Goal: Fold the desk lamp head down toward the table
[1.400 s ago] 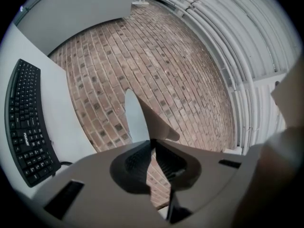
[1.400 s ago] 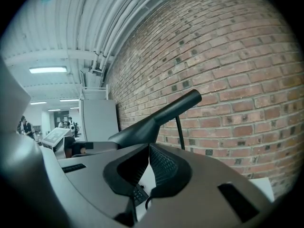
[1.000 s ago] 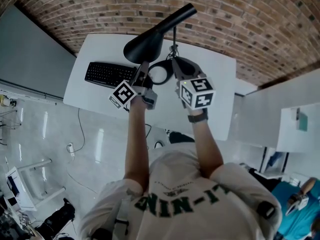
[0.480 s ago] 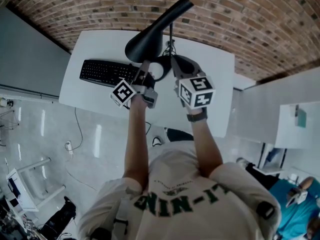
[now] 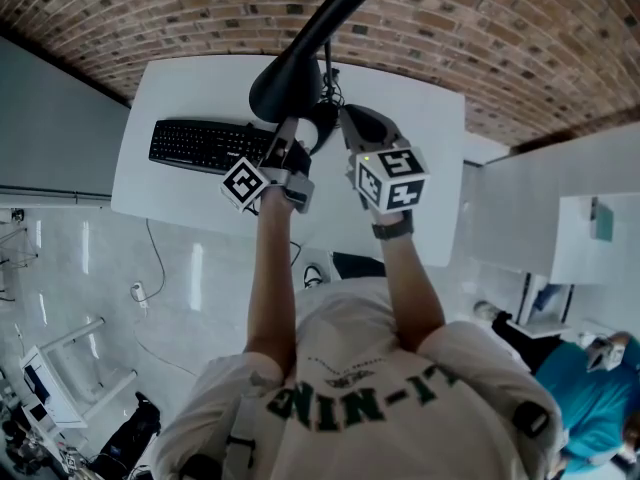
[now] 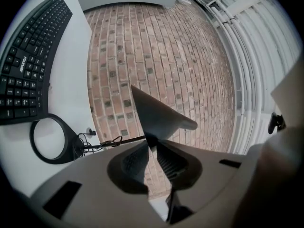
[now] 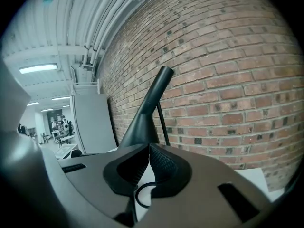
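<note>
The black cone-shaped lamp head [image 5: 288, 76] hangs over the white table [image 5: 190, 88], with its narrow end slanting away toward the brick wall. My left gripper [image 5: 290, 140] is shut on the thin rim of the lamp head [image 6: 156, 118], which runs in between the pads. My right gripper [image 5: 343, 116] stands just to the right of the shade with its jaws shut and nothing seen between them. The lamp head [image 7: 142, 120] rises right behind its tips. The ring-shaped lamp base [image 6: 52, 139] lies on the table below, and a thin rod and cable lead from it.
A black keyboard [image 5: 200, 146] lies on the table to the left of the lamp, near the ring base [image 5: 320, 126]. A brick wall [image 5: 450, 28] runs along the table's far side. A white partition [image 5: 560, 218] stands to the right.
The lamp head has swung so that its narrow end points more steeply away. Both grippers have shifted slightly with it. The left one stays on the rim.
</note>
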{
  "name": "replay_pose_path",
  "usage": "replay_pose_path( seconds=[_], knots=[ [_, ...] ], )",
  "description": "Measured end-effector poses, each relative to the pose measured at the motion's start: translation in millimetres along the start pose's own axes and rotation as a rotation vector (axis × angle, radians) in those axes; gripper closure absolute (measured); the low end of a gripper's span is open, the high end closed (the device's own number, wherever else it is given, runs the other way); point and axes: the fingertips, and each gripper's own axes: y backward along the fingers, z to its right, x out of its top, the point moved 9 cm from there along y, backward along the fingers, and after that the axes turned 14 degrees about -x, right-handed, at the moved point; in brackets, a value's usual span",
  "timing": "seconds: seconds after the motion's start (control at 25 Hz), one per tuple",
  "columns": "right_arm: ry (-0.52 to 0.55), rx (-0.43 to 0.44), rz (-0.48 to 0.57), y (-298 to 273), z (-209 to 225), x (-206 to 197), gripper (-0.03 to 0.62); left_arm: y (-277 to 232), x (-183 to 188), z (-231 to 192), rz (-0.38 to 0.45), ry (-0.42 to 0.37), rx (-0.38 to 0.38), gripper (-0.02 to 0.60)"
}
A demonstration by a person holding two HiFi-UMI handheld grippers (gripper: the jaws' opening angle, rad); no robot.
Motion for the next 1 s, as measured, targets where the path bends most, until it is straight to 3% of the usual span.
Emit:
replay_pose_path(
  seconds=[0.16, 0.56, 0.76, 1.0],
  knots=[
    [-0.009, -0.016, -0.008, -2.2, 9.6, -3.9, 0.589, -3.4, -5.0, -6.4, 0.011, 0.031, -0.012, 0.539],
    [-0.017, -0.012, -0.015, -7.1, 10.4, -5.2, 0.589, -4.1, -6.6, -7.6, 0.023, 0.001, -0.046, 0.535],
    [-0.02, 0.0, 0.006, -4.9, 5.6, 2.1, 0.589, 2.1, -5.2, -3.4, -0.01, -0.053, 0.007, 0.534],
    [-0.023, 0.015, 0.037, 1.4, -7.2, 10.6, 0.589, 33.9, 11.9, 5.6, -0.063, -0.195, 0.129, 0.535]
  ],
)
